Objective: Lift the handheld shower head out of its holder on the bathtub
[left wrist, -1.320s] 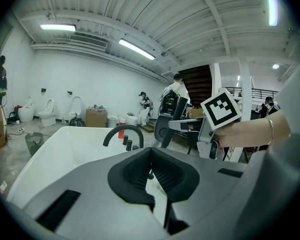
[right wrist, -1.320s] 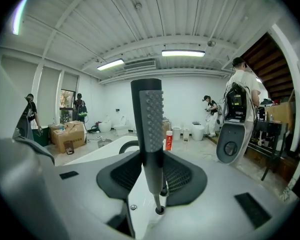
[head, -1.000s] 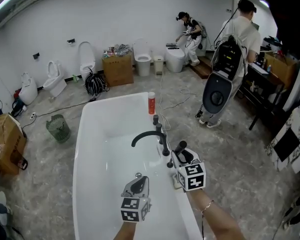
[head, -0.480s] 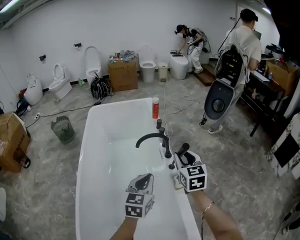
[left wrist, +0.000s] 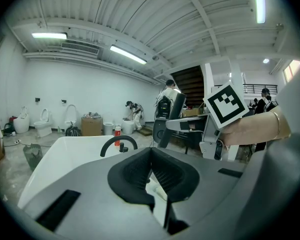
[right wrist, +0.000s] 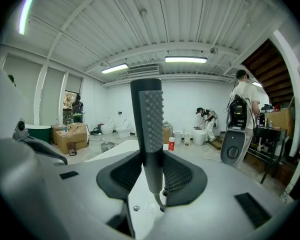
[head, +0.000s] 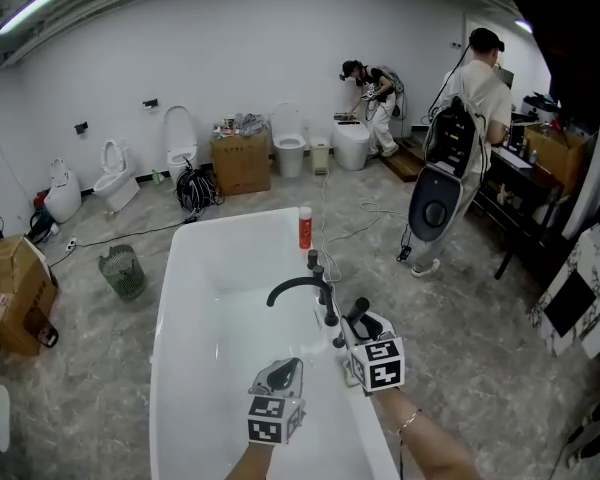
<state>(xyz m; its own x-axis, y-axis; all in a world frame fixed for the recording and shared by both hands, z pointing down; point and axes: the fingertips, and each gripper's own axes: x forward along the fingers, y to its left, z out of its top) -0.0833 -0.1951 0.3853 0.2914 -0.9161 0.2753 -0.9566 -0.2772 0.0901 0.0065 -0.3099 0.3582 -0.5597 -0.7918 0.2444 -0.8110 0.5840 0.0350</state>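
Observation:
The handheld shower head is a dark grey stick with rows of nubs. It stands upright between the jaws of my right gripper, which is shut on its lower part. In the head view that gripper holds the shower head above the right rim of the white bathtub, just in front of the black arched faucet. My left gripper hovers over the tub's inside, left of the right one, shut on nothing. The left gripper view shows the shower head to the right.
A red bottle stands on the tub's far rim, with black knobs beside the faucet. A mesh bin and cardboard box sit left. Toilets line the back wall. A person with a backpack stands right, cables on the floor.
Both grippers have risen slightly together, the right one keeping the shower head. The head view has tilted up a little.

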